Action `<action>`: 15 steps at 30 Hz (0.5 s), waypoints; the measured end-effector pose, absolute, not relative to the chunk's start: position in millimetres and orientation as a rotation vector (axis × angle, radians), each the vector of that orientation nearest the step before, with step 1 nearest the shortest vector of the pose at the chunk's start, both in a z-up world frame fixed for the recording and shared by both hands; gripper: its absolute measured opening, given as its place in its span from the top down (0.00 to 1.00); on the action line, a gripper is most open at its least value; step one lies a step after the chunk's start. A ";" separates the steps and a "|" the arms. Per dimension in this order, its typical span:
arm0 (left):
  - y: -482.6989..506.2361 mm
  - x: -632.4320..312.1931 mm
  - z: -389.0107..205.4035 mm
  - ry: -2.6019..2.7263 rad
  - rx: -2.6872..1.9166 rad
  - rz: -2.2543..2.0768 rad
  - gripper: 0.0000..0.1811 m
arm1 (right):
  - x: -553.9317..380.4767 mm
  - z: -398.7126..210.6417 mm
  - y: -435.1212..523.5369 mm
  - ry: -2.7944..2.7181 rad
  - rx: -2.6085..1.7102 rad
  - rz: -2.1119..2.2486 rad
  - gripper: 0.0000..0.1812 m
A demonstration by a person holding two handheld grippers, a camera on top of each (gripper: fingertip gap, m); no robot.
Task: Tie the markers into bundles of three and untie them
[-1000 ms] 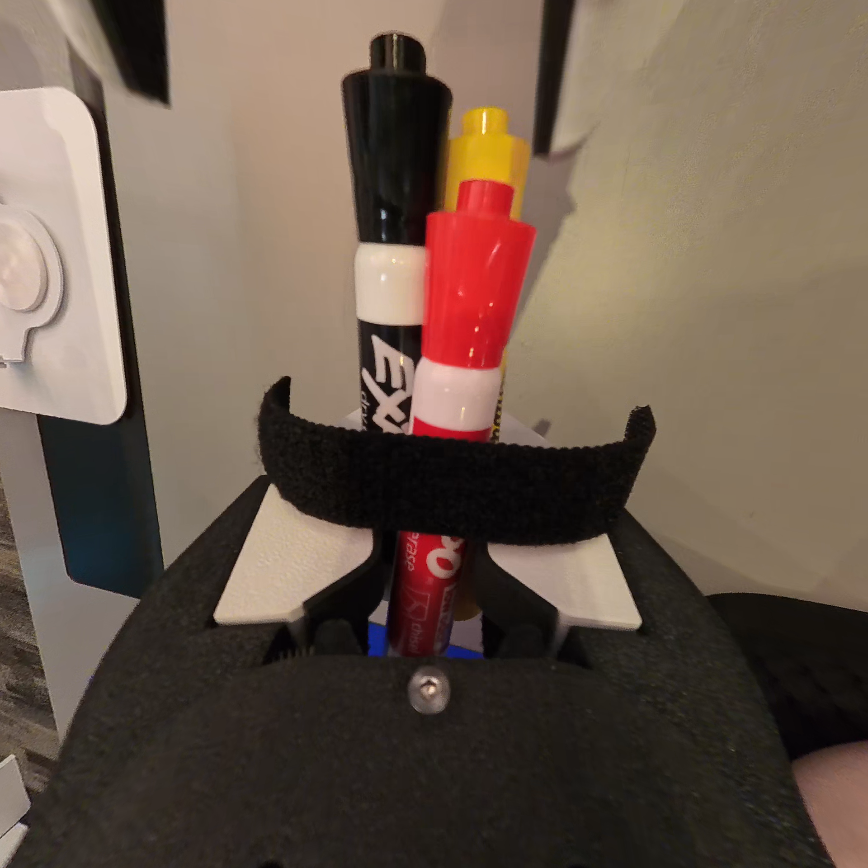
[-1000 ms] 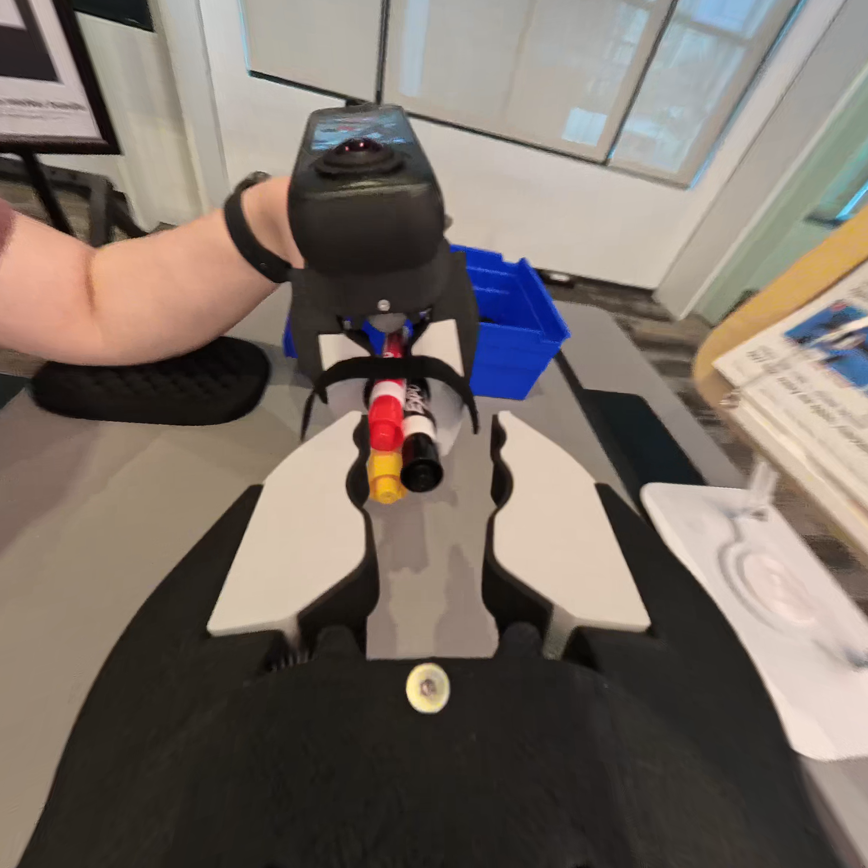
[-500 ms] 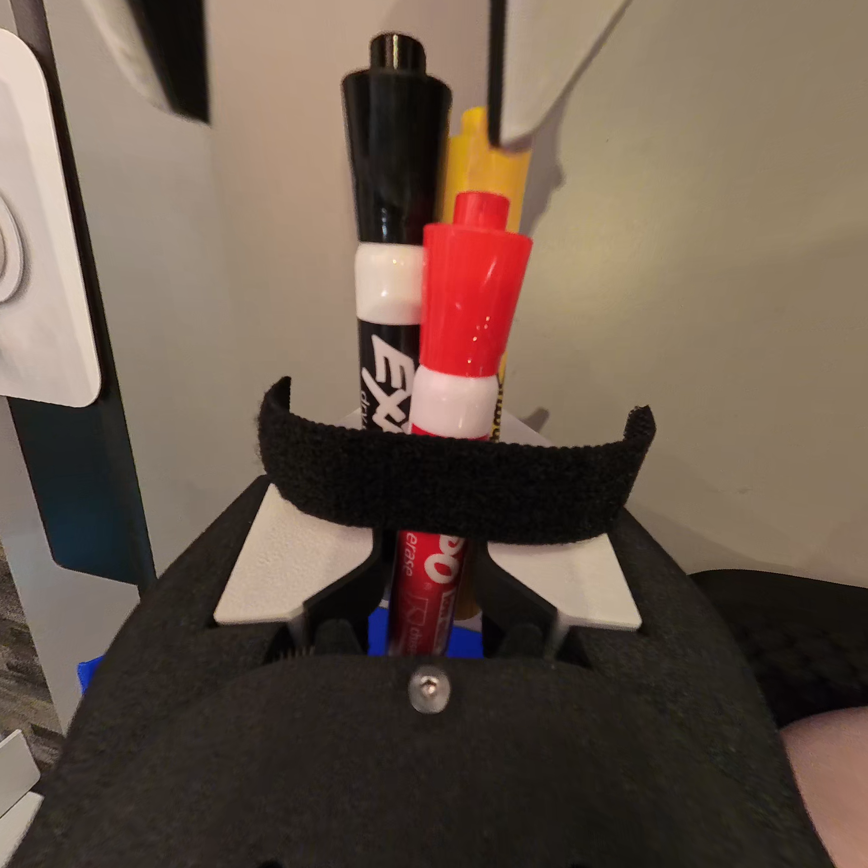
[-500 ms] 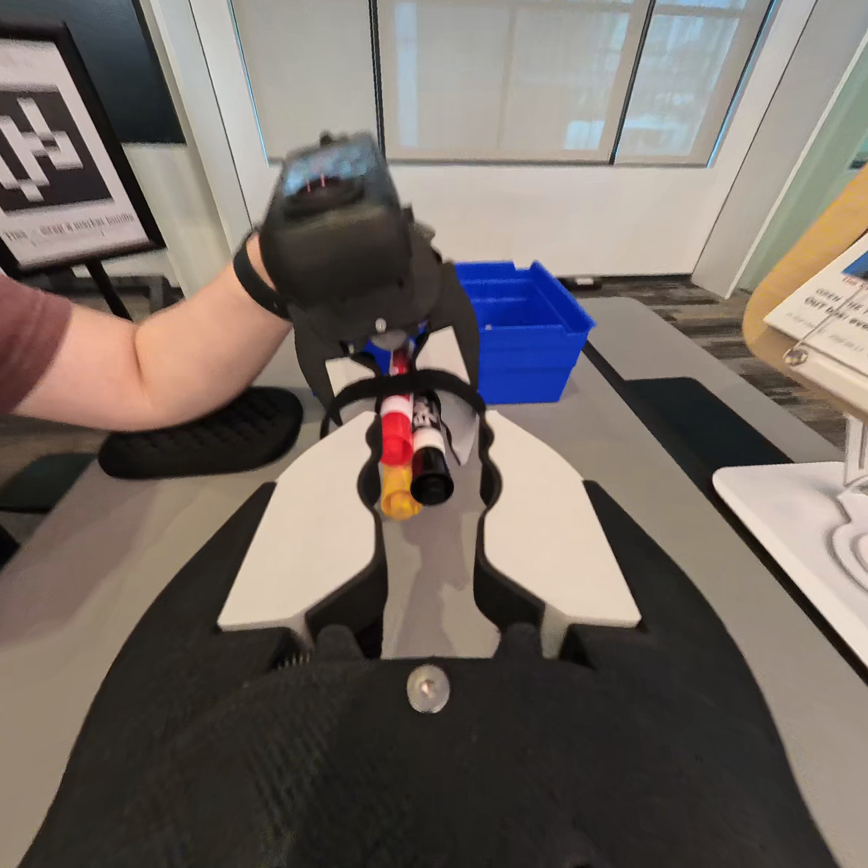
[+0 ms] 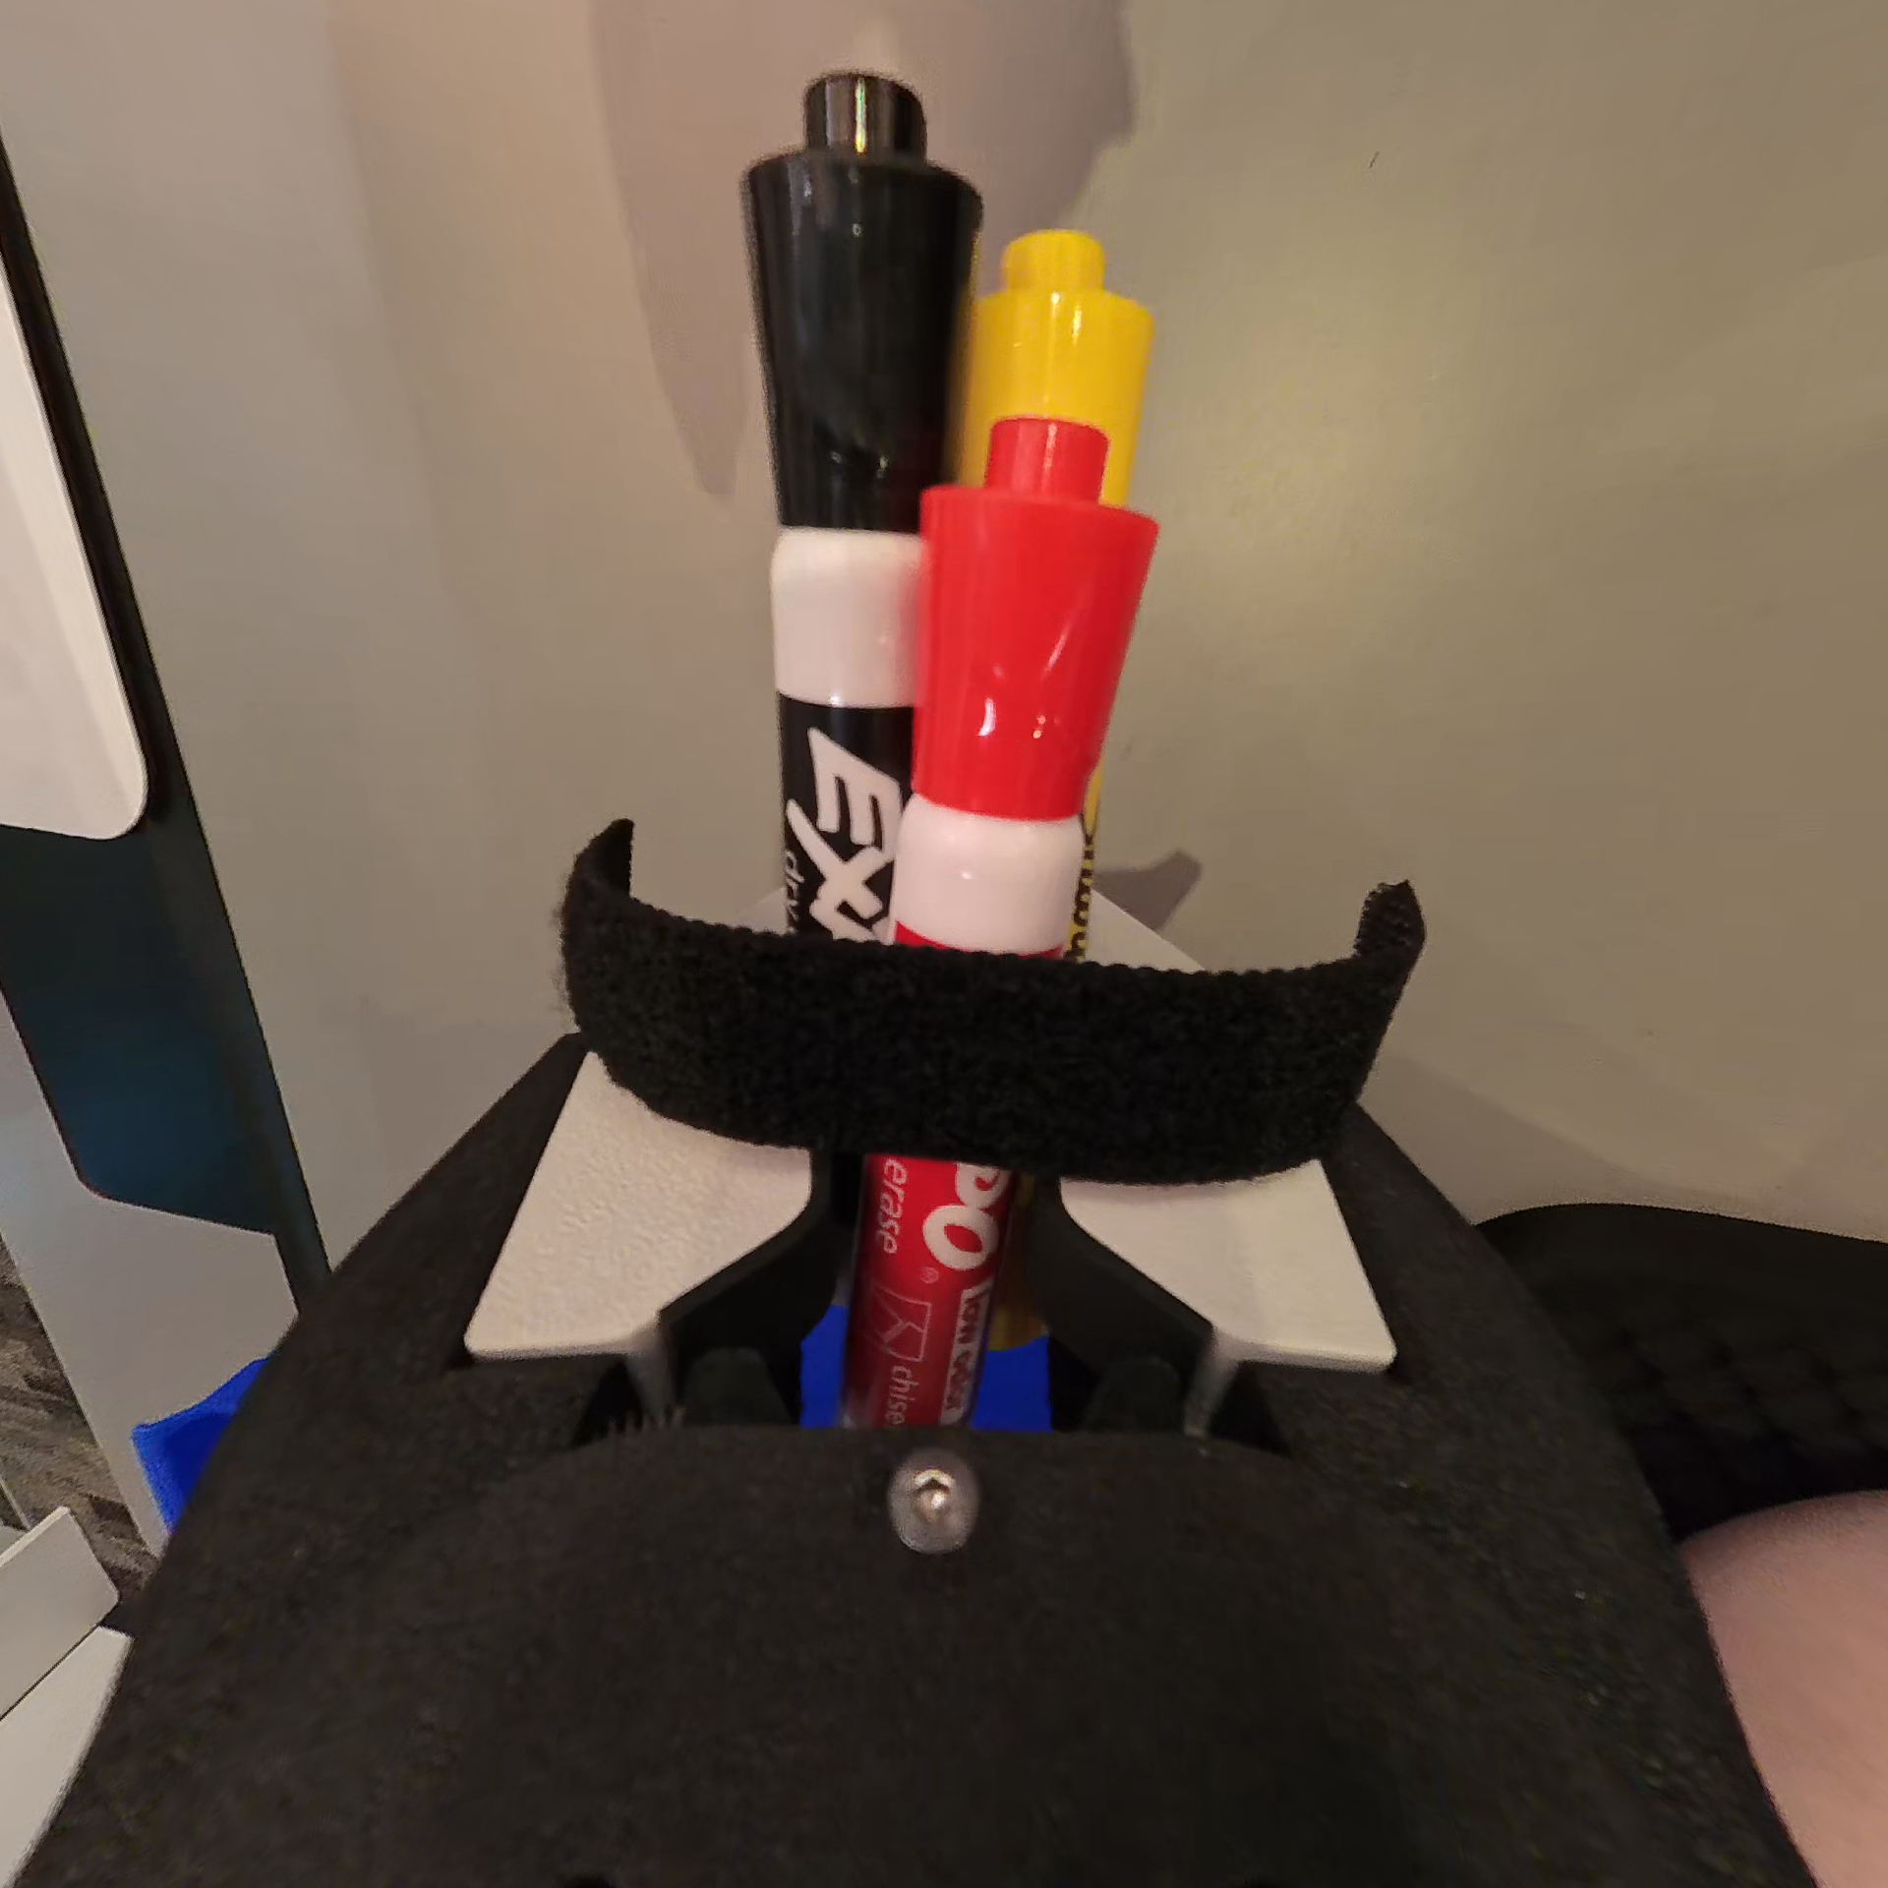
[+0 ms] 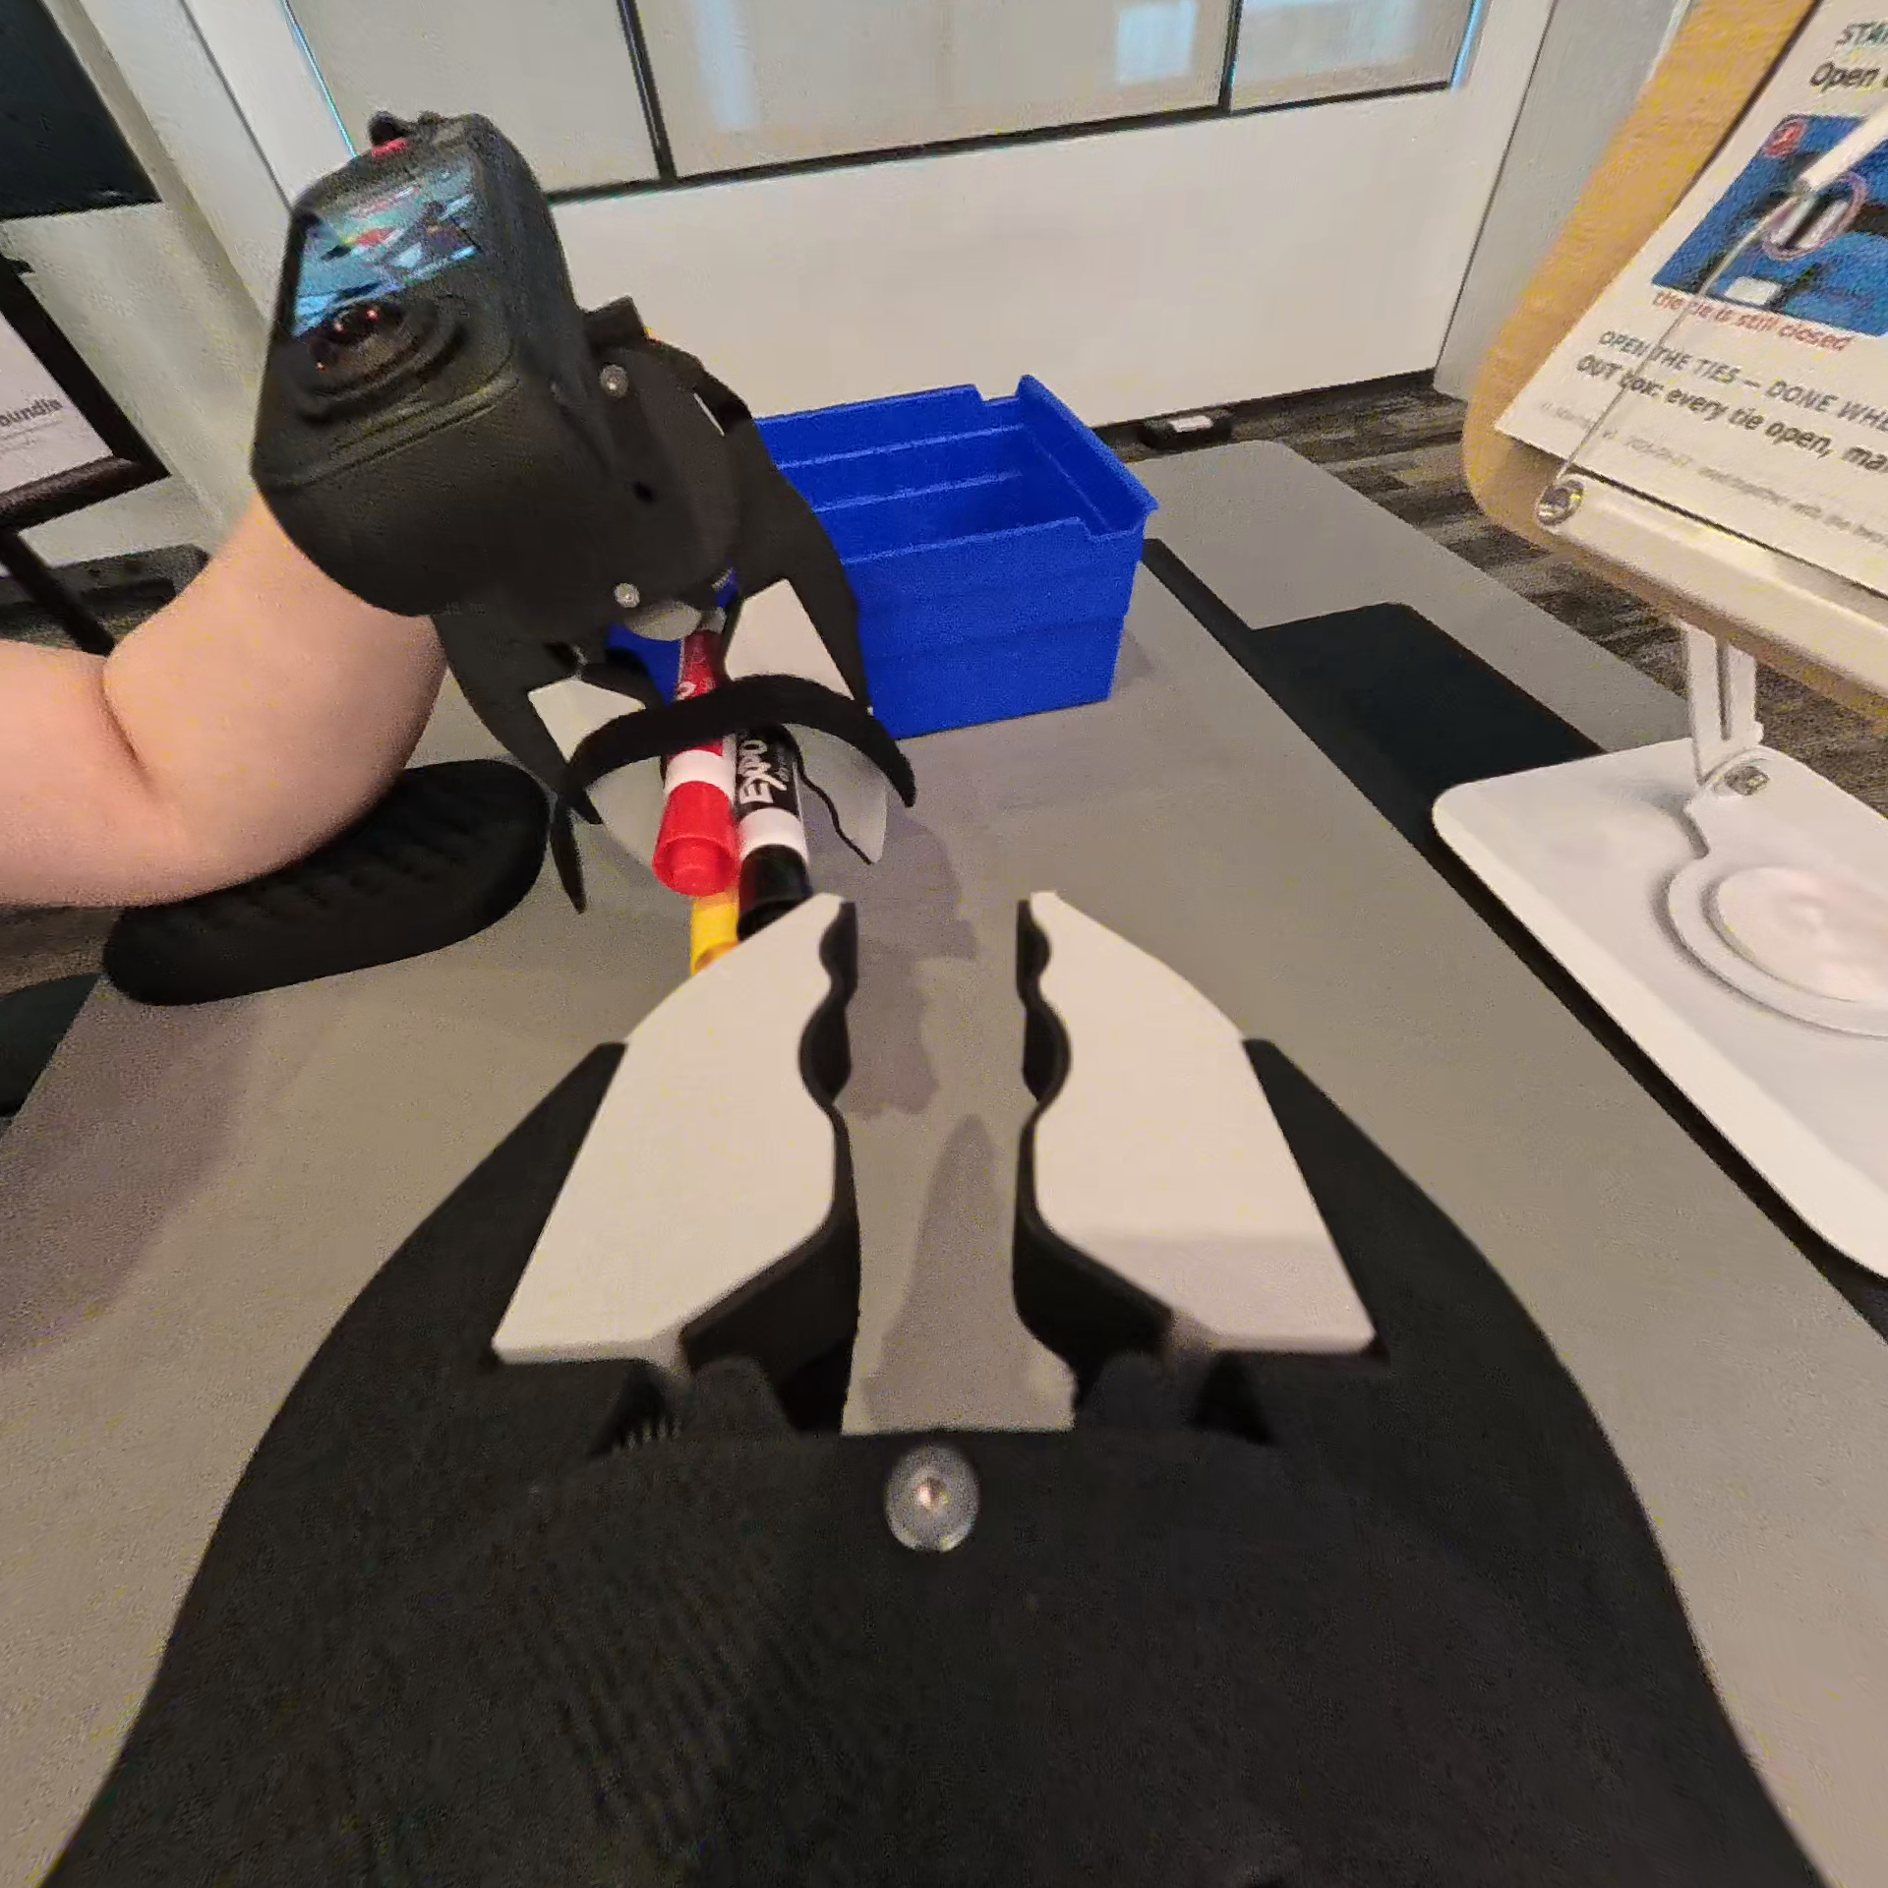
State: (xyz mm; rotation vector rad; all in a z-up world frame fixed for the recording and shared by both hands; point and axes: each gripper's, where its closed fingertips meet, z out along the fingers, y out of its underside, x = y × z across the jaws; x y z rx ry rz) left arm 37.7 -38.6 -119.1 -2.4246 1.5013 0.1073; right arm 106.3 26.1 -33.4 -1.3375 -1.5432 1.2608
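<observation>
Black, red and yellow caps mark the three markers we see clamped together: the black marker (image 5: pixel 858 429), the red marker (image 5: pixel 1027 654) and the yellow marker (image 5: pixel 1063 358) run forward between the fingers of the left tongs (image 5: pixel 940 981), which are pinching the bundle, caps pointing away from the camera. A black hook-and-loop strap (image 5: pixel 981 1063) lies across the front of the bundle over both white fingers, its two ends curling up free on either side and not joined. From the right wrist view we see the same bundle (image 6: pixel 736 817) held above the grey table (image 6: pixel 1175 868), angled down toward the right tongs (image 6: pixel 932 909), whose fingers are spread with only bare table between them. The black and yellow caps sit just beside the tip of the right tongs' left finger, outside the gap. Behind the left tongs stands a blue bin (image 6: pixel 981 552), a black padded rest (image 6: pixel 327 889) lies under the person's forearm (image 6: pixel 184 756), and a white stand (image 6: pixel 1727 919) holding a printed sheet sits at the right edge.
</observation>
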 end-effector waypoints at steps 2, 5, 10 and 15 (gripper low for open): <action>-38.6 37.7 -119.0 1.500 -2.426 0.105 0.77 | 109.4 -32.9 22.5 -1.584 -1.286 1.243 0.91; -39.1 38.1 -118.6 1.497 -2.425 0.095 0.77 | 114.3 -17.3 15.2 -1.620 -1.024 1.186 0.99; -40.0 38.2 -119.6 1.501 -2.431 0.094 0.77 | 114.7 -12.5 31.2 -1.553 -1.062 1.119 0.99; -40.5 36.5 -120.4 1.501 -2.441 0.106 0.77 | 114.1 -48.3 28.7 -1.630 -1.325 1.266 0.73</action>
